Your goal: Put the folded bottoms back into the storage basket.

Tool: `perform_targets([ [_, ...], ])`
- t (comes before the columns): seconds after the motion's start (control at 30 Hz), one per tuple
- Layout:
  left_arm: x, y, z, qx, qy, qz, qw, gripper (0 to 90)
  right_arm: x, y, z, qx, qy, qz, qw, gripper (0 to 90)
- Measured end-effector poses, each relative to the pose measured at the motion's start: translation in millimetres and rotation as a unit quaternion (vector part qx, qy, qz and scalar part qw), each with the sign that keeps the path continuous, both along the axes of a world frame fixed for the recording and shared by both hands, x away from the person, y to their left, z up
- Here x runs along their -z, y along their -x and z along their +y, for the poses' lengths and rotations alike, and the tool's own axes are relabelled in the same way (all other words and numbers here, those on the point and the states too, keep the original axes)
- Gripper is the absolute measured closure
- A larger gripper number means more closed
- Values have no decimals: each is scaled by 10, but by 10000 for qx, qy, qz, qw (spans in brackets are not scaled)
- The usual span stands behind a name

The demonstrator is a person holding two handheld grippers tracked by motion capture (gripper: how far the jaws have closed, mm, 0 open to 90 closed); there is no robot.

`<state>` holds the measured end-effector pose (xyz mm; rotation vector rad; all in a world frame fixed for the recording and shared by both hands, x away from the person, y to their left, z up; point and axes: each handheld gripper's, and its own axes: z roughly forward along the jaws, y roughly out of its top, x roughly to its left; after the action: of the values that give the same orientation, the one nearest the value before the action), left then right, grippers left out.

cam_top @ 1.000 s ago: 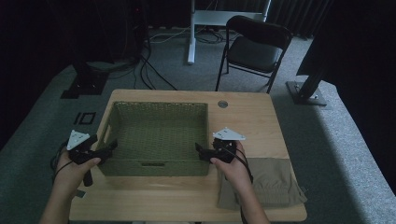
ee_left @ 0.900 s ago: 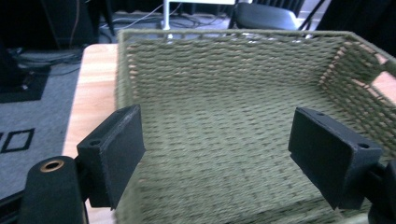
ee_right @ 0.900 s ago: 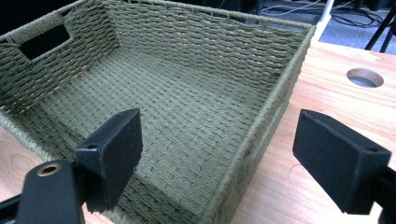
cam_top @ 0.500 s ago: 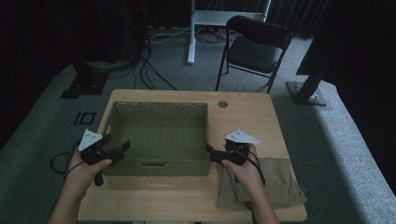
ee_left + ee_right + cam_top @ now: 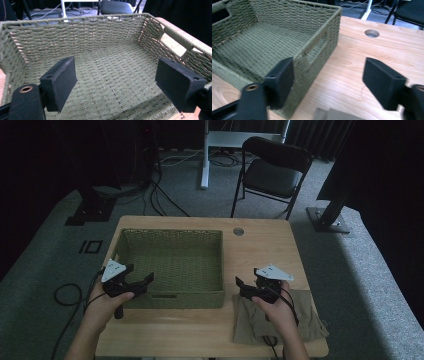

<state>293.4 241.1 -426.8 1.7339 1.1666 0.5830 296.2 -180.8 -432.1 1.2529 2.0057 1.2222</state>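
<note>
Both tongs pulled back off basket | left tongs spread — right tongs spread, just narrowing, nothing between

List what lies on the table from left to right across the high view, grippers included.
Left gripper, black with a grey three-cornered plate → green woven rectangular basket → right gripper, black with the same kind of plate, jaws just closing a little with nothing between them → folded khaki cloth on the light wooden table.

One woven basket, one folded cloth, two grippers, one chair, one table
</note>
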Motion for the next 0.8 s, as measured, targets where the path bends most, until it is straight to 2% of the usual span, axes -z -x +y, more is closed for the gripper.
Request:
perform_targets([
  [0.17,32,-13,-74,75,4,33,10000,181,37,47,-125,-9,2,34,10000,258],
  [0.3,51,-17,-153,205,34,75,9998,181,87,68,-227,83,-54,91,9999,198],
  [0.4,70,-27,-209,294,228,131,9992,181,133,90,-289,133,-45,127,9998,186],
  [0.43,78,-31,-228,333,231,145,9991,181,148,96,-313,156,-52,146,9998,195],
  [0.6,110,-29,-328,455,100,160,9988,181,214,150,-423,239,-39,146,9996,183],
  [0.8,108,10,-493,637,17,88,9979,171,310,239,-593,307,-66,145,9994,177],
])
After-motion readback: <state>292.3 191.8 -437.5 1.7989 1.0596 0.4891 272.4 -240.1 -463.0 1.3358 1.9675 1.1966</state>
